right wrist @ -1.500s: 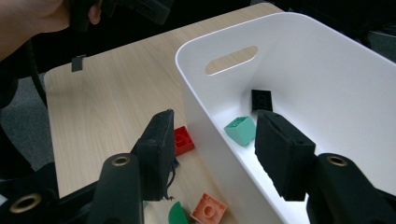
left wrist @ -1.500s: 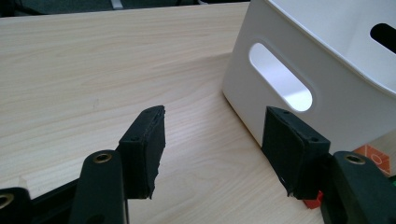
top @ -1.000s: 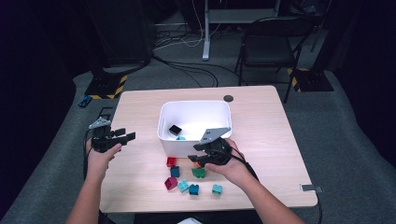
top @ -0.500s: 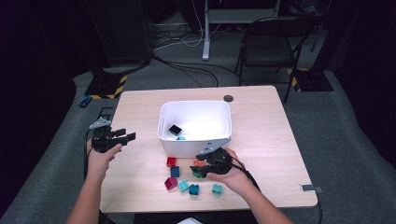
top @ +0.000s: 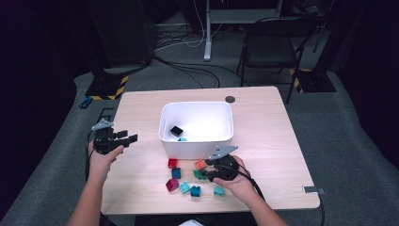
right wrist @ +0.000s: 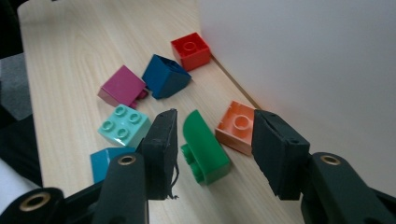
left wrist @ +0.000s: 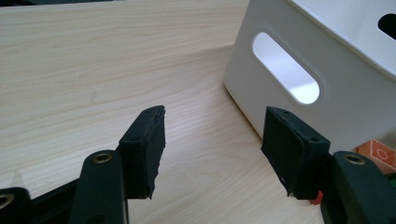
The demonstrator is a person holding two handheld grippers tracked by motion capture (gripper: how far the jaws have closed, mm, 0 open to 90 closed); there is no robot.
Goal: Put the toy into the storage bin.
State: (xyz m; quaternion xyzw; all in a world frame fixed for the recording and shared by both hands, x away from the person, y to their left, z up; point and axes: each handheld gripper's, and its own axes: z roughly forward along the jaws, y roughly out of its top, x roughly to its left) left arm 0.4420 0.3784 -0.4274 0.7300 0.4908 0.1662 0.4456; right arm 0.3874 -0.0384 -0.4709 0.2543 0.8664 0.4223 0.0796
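A white bin (top: pixel 197 147) stands mid-table with a black brick (top: pixel 176 131) and a teal one inside. Loose bricks lie in front of it: red (right wrist: pixel 190 50), blue (right wrist: pixel 164 76), magenta (right wrist: pixel 122 86), mint (right wrist: pixel 124 124), teal (right wrist: pixel 106 161), orange (right wrist: pixel 236 127) and green (right wrist: pixel 204 147). My right gripper (right wrist: pixel 215 121) is low over them. Its jaws have just been closing and now straddle the green brick (top: pixel 199 174), with gaps showing at both pads. My left gripper (left wrist: pixel 215 114) hangs open and empty beside the bin's left wall (left wrist: pixel 327 93).
Bare wood stretches left of the bin around my left gripper (top: pixel 129 138). A further teal brick (top: pixel 219 190) lies near the front edge by my right hand. A small dark disc (top: pixel 230 99) sits behind the bin. A chair and cables stand beyond the table.
My right gripper has come down from beside the bin's front rim to the bricks on the table. The left hand has kept still.
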